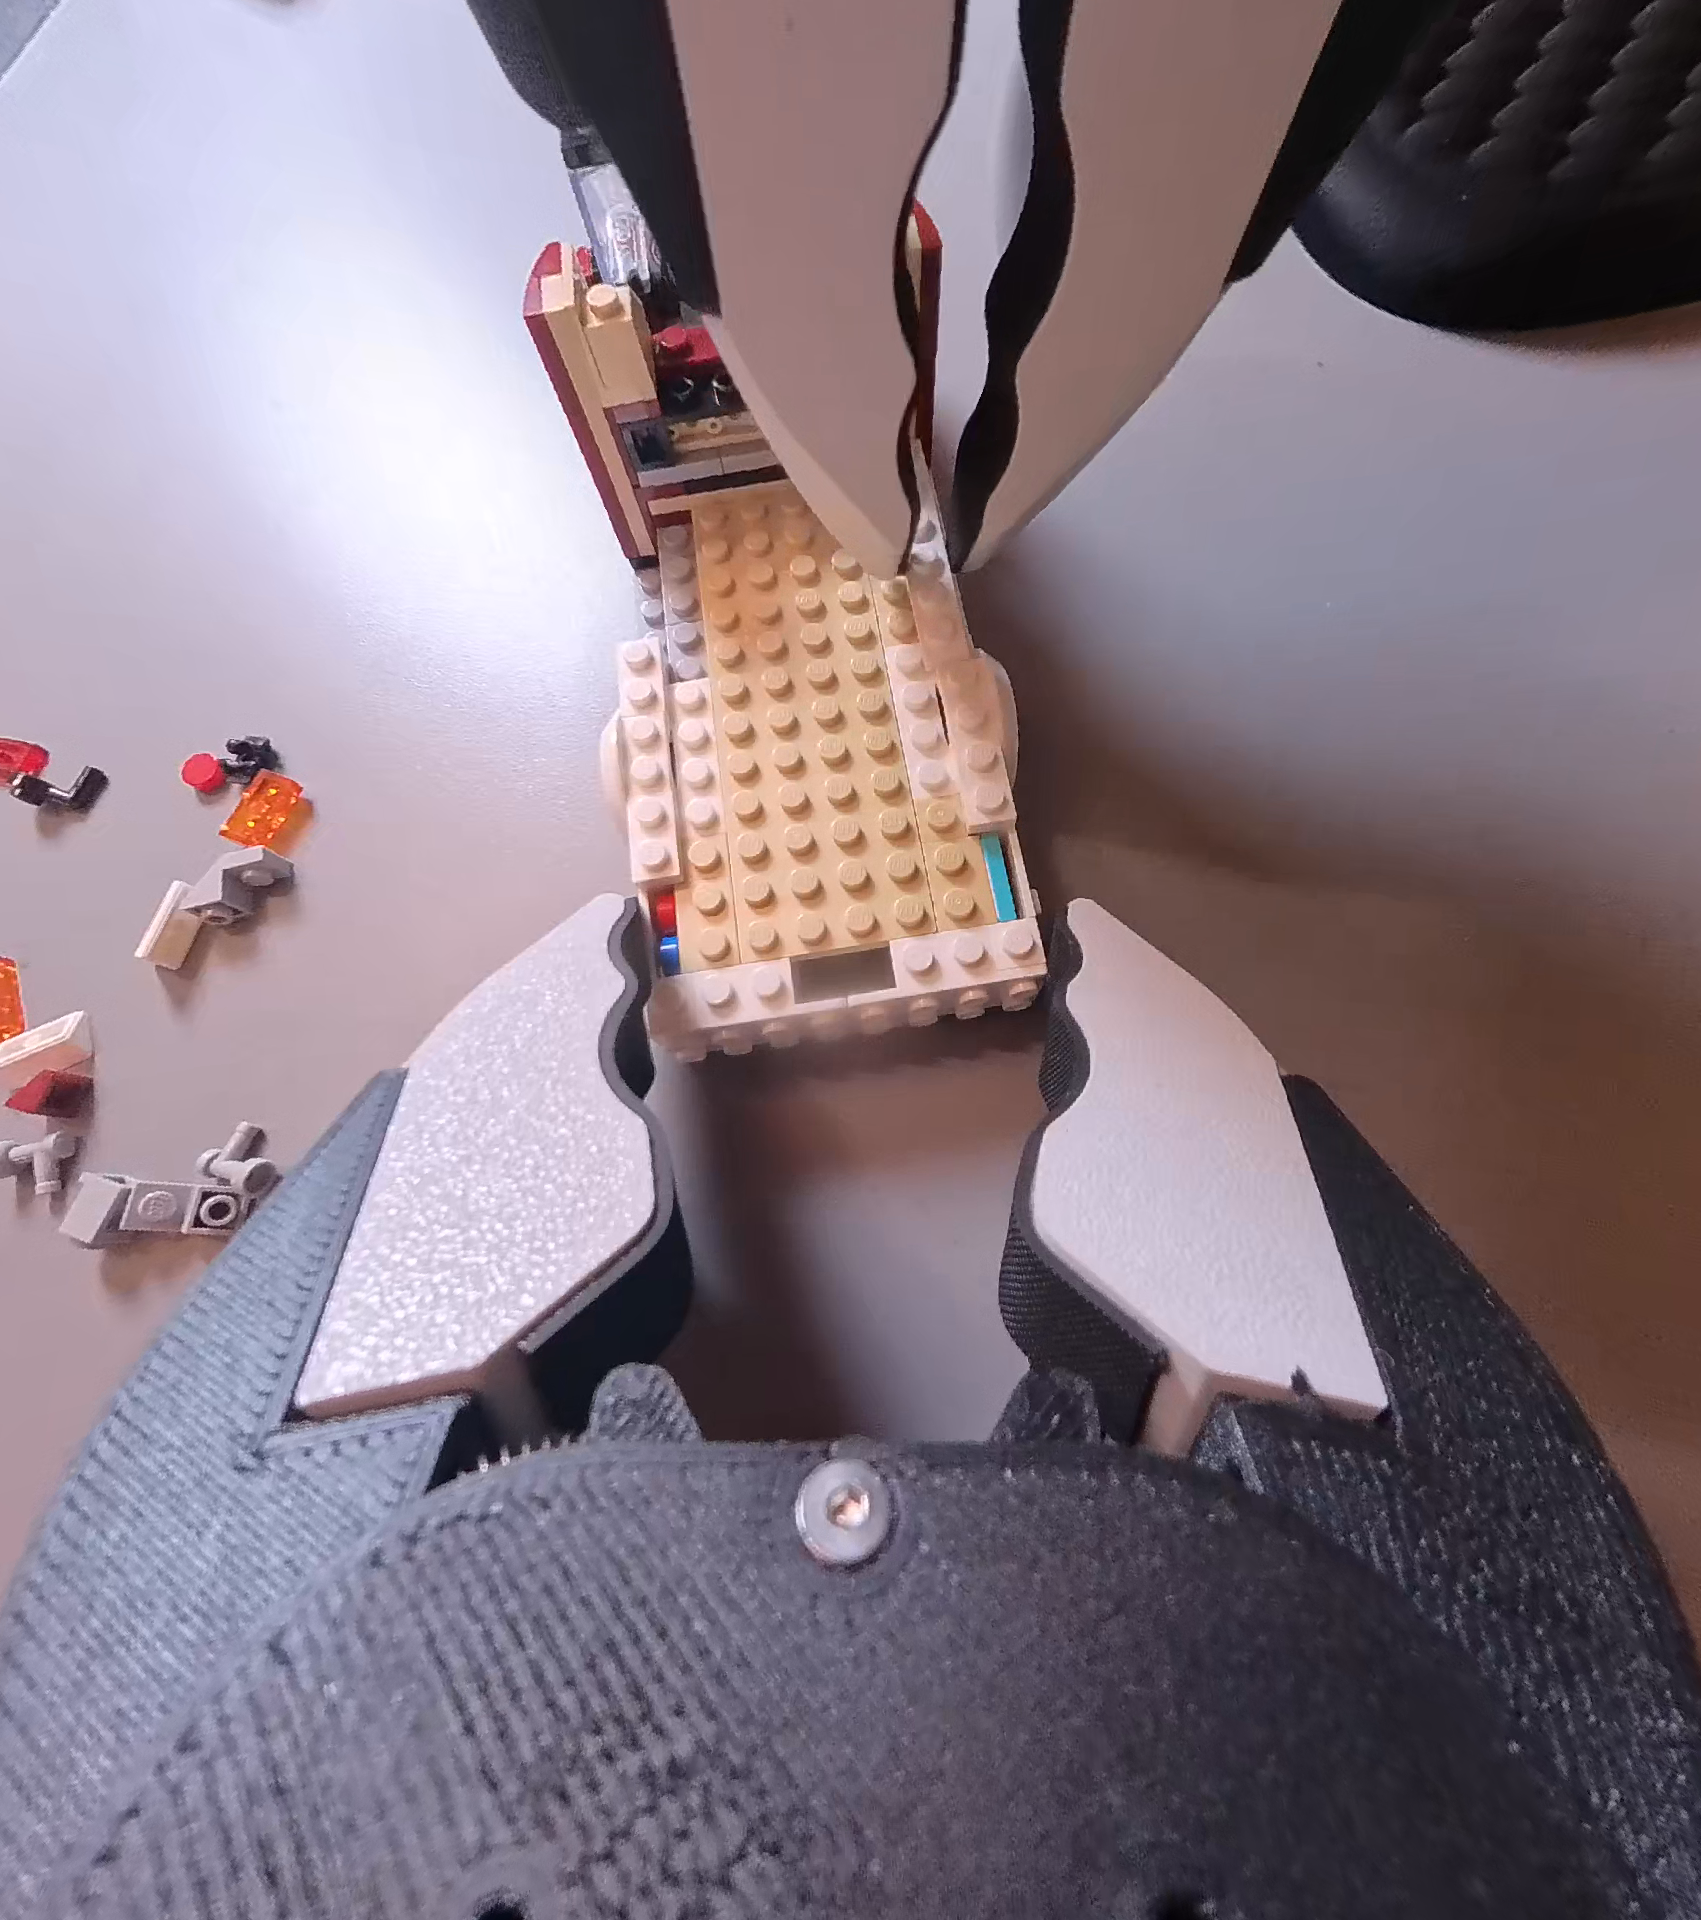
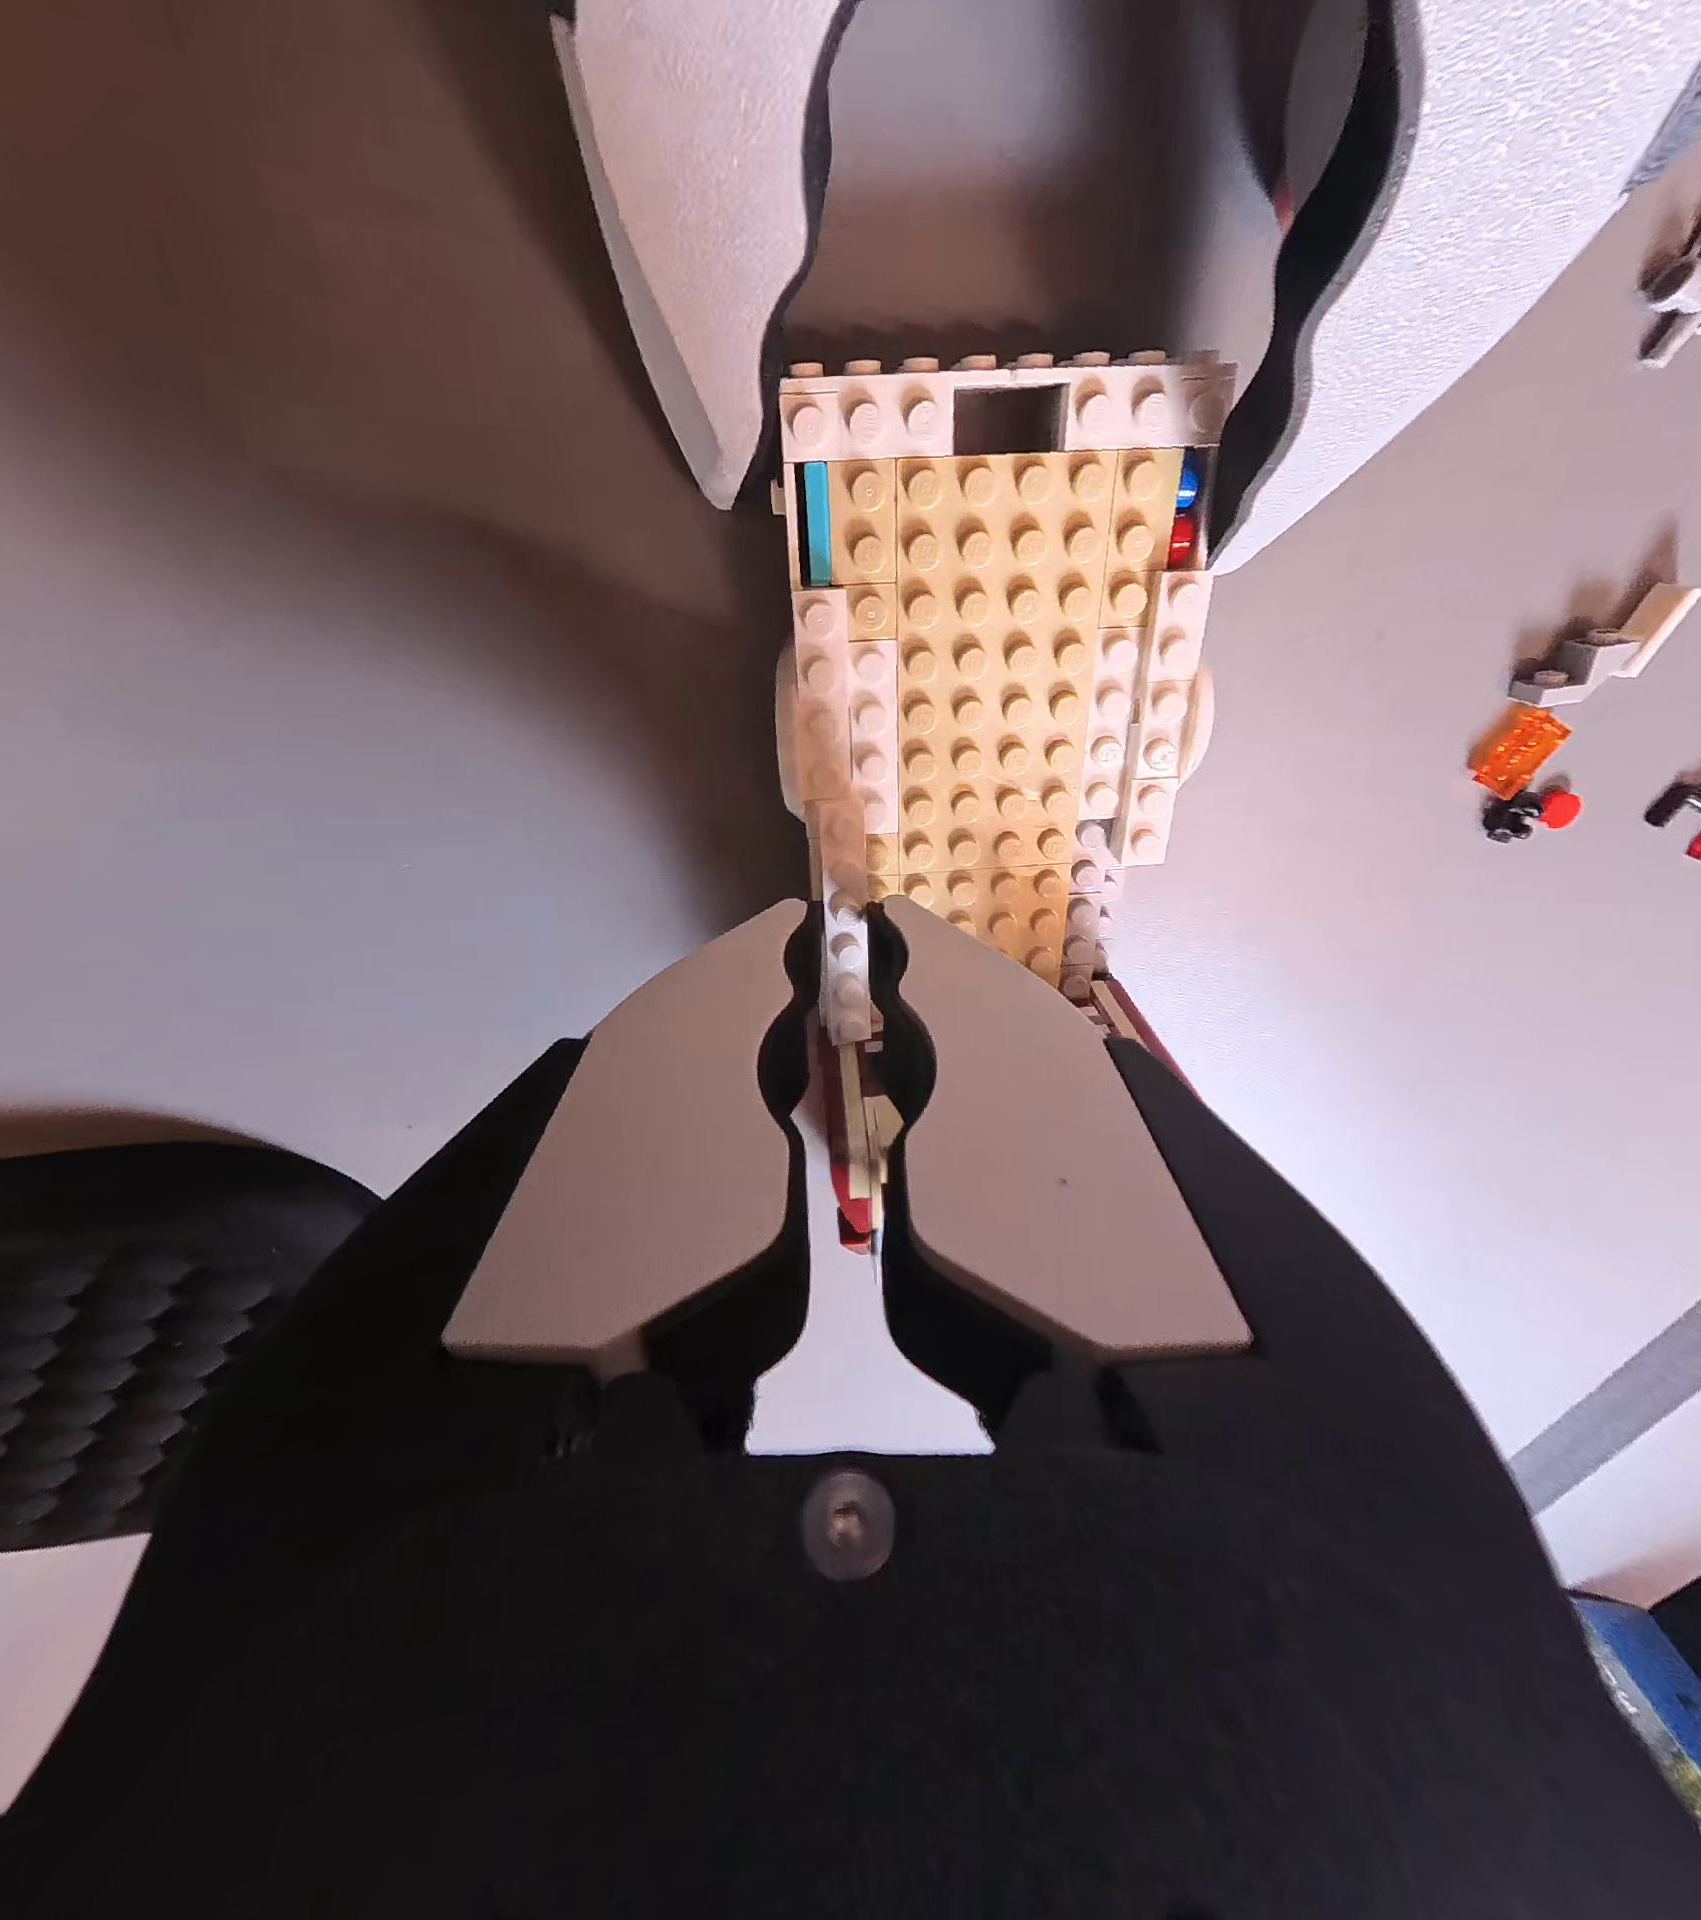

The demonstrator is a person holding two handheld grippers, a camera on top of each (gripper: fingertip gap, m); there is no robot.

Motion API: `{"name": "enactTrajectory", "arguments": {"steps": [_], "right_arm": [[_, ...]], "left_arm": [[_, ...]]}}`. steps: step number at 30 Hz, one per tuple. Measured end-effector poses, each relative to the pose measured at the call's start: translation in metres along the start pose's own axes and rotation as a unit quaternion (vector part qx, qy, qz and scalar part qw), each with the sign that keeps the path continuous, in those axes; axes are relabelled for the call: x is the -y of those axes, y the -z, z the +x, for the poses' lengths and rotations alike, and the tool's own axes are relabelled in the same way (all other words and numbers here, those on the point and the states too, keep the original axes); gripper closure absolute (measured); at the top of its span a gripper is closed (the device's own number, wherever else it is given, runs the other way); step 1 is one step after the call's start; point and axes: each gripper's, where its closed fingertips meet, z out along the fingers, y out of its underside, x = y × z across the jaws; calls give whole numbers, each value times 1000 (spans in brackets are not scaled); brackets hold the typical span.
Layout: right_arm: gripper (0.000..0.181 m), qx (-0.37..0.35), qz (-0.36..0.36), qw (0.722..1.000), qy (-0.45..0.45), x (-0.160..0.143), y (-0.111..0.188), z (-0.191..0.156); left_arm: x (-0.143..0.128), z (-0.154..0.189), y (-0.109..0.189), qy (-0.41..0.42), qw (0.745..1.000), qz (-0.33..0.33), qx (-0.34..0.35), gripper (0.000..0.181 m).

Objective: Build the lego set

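Centrally in both views, the lego model [image 1: 804, 779] is seen on the grey table [image 1: 254, 468]: a tan studded floor edged with white bricks, a dark red and tan wall at one end, a turquoise tile near the other. The left gripper [image 1: 846, 987] is spread wide around the white end. The right gripper [image 2: 851, 935] is pinched narrowly on a white side strip [image 2: 844, 961]. Loose pieces [image 1: 98, 966] are scattered at middle left of the left wrist view.

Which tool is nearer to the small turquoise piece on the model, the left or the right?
Left. The left tool straddles the model's white end, close beside the turquoise piece. The right tool pinches a white strip at the opposite end.
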Motion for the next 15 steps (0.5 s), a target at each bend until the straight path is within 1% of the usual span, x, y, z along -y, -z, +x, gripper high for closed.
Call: {"name": "enactTrajectory", "arguments": {"steps": [7, 15], "right_arm": [[173, -26, -8, 1000, 7, 0, -1, -1], [168, -9, -3, 1000, -8, 0, 1, -2]], "left_arm": [[0, 0, 0, 0, 1000, 0, 0, 107], [0, 0, 0, 0, 1000, 0, 0, 107]]}}
